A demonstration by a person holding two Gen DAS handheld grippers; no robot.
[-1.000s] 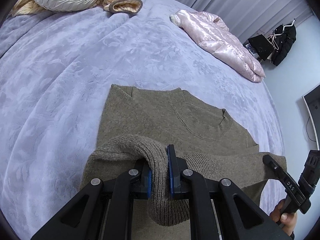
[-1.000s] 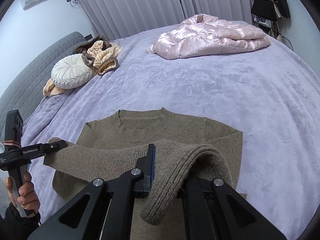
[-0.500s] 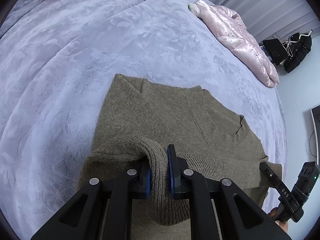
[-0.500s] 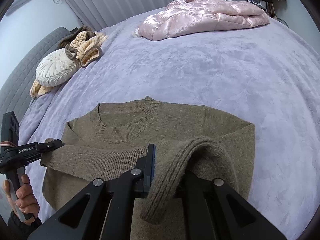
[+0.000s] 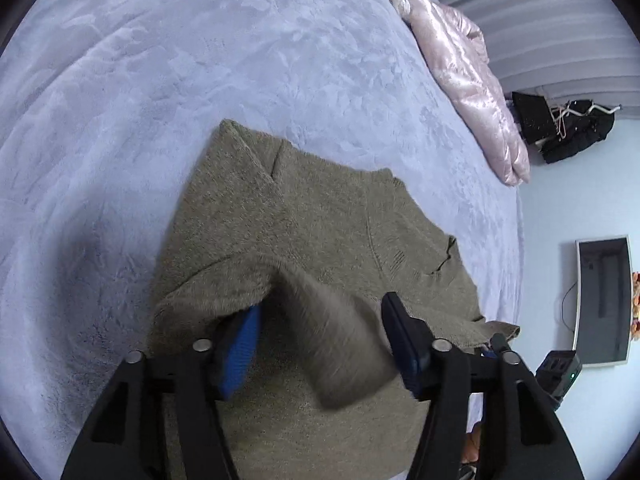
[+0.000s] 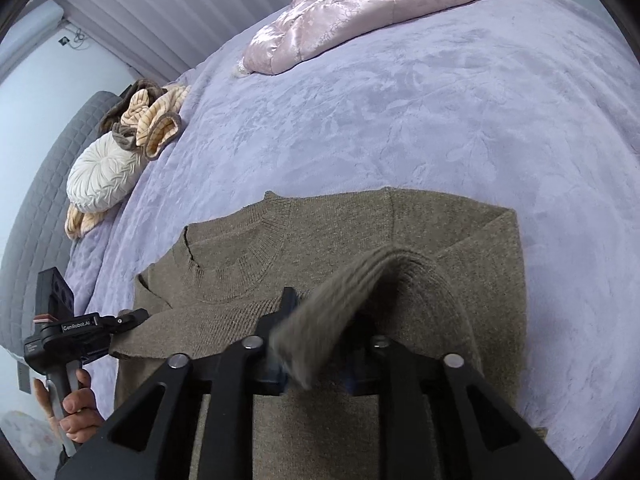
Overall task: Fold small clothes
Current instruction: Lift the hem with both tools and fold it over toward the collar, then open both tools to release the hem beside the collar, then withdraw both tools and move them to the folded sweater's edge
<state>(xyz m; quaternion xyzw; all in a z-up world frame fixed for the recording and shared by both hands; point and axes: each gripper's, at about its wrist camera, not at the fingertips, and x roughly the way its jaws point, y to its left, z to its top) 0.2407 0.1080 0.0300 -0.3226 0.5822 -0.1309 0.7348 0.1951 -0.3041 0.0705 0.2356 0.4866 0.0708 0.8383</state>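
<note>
An olive-brown knit sweater (image 5: pixel 320 216) lies flat on the lavender bed, neckline away from me; it also shows in the right wrist view (image 6: pixel 332 240). Its hem is folded up over the body. My left gripper (image 5: pixel 320 340) is open, and the blurred hem corner (image 5: pixel 340 344) slips out between its blue pads. My right gripper (image 6: pixel 320 340) is open too, with the other hem corner (image 6: pixel 332 312) blurred between its fingers. In the right wrist view the left gripper (image 6: pixel 132 318) sits at the hem's left end.
A pink satin jacket (image 6: pixel 372 4) lies at the far side of the bed (image 6: pixel 400 120). A white round cushion (image 6: pixel 104 176) and a beige striped garment (image 6: pixel 156 120) sit by the grey headboard. A monitor (image 5: pixel 604 300) hangs on the wall at right.
Both grippers have opened and let go of the folded-up hem, which now drops blurred between the fingers. Both grippers have also moved forward and lower over the sweater.
</note>
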